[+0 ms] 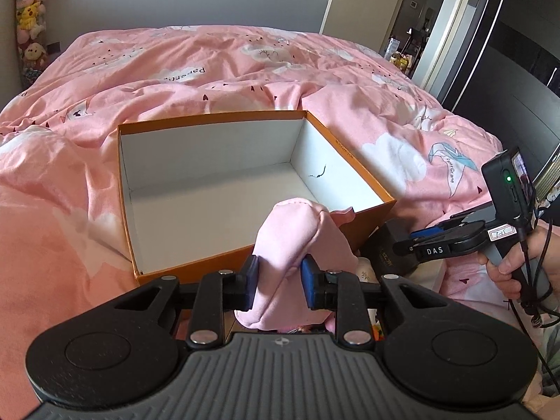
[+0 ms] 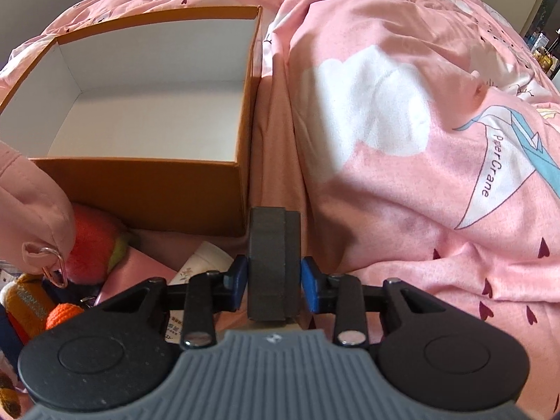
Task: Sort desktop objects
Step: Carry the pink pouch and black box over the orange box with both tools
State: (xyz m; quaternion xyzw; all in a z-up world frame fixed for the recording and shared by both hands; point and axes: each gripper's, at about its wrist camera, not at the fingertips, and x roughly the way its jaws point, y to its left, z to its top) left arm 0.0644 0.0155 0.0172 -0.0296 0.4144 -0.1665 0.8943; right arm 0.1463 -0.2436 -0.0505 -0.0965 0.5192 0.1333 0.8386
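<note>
An open orange box [image 1: 353, 159] with a white, empty inside lies on the pink bed; it also shows in the right wrist view [image 2: 147, 189]. My left gripper [image 1: 280, 280] is shut on a soft pink pouch [image 1: 294, 231], held at the box's near right corner; the pouch's edge with a metal clip shows in the right wrist view [image 2: 31, 217]. My right gripper [image 2: 273, 278] is shut on a dark grey box [image 2: 273, 262], just right of the orange box's near corner. In the left wrist view the right gripper [image 1: 402, 248] holds this dark box [image 1: 388, 248] beside the orange box.
A pile of loose things lies in front of the orange box: an orange-and-green plush ball [image 2: 94, 245], a white tube [image 2: 204, 259], knitted orange toys [image 2: 35, 308]. The pink quilt [image 2: 420, 140] rises in folds on the right. A doorway [image 1: 413, 17] stands beyond the bed.
</note>
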